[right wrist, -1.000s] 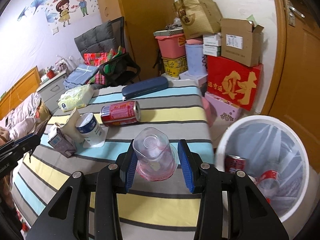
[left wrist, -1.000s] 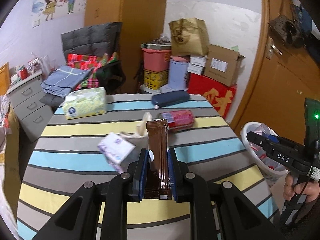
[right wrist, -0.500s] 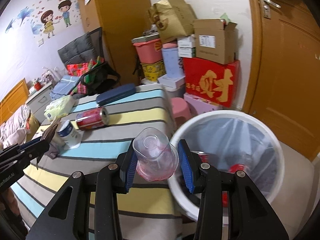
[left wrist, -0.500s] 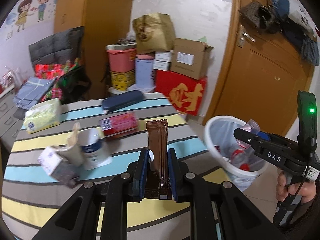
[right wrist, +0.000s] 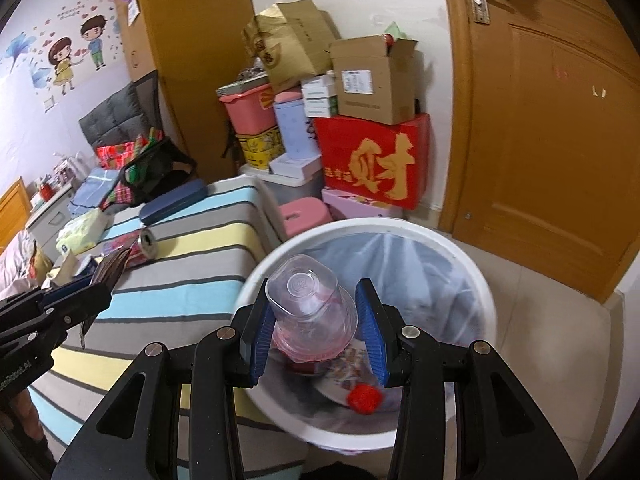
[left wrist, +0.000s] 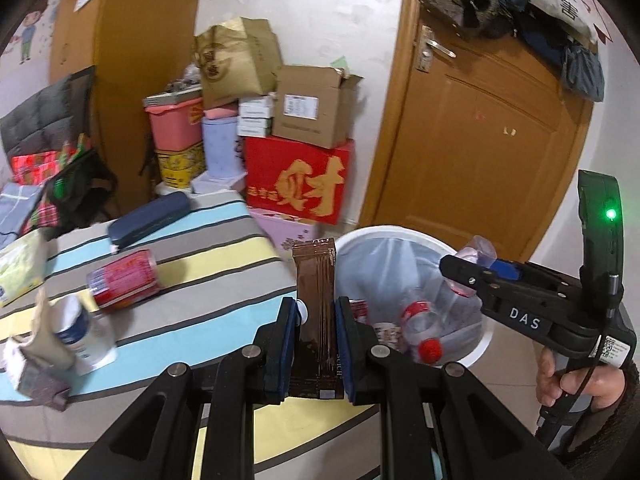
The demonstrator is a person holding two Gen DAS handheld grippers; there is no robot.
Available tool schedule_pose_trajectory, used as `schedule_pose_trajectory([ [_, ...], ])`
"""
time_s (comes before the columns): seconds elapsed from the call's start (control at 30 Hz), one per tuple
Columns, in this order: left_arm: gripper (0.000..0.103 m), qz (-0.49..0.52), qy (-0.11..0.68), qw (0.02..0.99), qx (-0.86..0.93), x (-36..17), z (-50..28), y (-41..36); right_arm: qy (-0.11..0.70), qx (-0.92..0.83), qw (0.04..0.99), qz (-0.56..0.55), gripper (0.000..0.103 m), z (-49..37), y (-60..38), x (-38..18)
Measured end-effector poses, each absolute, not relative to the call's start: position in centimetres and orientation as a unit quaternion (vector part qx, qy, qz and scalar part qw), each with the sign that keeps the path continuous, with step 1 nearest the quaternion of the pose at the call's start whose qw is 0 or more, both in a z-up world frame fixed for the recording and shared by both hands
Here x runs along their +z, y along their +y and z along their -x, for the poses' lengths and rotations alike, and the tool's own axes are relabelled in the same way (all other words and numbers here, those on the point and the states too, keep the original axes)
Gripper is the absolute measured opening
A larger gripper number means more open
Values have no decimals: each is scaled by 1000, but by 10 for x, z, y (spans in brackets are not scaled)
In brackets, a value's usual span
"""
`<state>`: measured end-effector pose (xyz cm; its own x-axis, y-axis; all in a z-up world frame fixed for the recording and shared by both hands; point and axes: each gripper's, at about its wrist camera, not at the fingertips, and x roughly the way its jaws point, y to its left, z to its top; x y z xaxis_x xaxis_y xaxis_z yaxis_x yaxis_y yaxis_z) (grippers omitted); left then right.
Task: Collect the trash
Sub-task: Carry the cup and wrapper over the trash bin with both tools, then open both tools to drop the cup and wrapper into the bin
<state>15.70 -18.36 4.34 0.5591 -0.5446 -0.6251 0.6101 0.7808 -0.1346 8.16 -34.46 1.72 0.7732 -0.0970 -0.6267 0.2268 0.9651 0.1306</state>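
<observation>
Cup (right wrist: 310, 304), upside down, is pinched between the right gripper (right wrist: 316, 320) pads directly above the bin (right wrist: 486, 300), so release drops it in; wrapper (left wrist: 316, 312) stands upright, clamped in the left gripper (left wrist: 316, 344), at the table (left wrist: 224, 264) edge just beside the bin; only the right view shows the cup over the opening, only the left shows the bottles (left wrist: 420, 320) inside

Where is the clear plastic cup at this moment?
In the right wrist view, the cup sits upside down between the right gripper's fingers, above the white bin.
</observation>
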Motion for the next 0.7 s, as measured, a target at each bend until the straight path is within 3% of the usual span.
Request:
schedule_pose_trajectory([
  [0.7,20,-78,368,853,-363,9,-169,-273,364,-125,917,-109,42,-83,-394,-9],
])
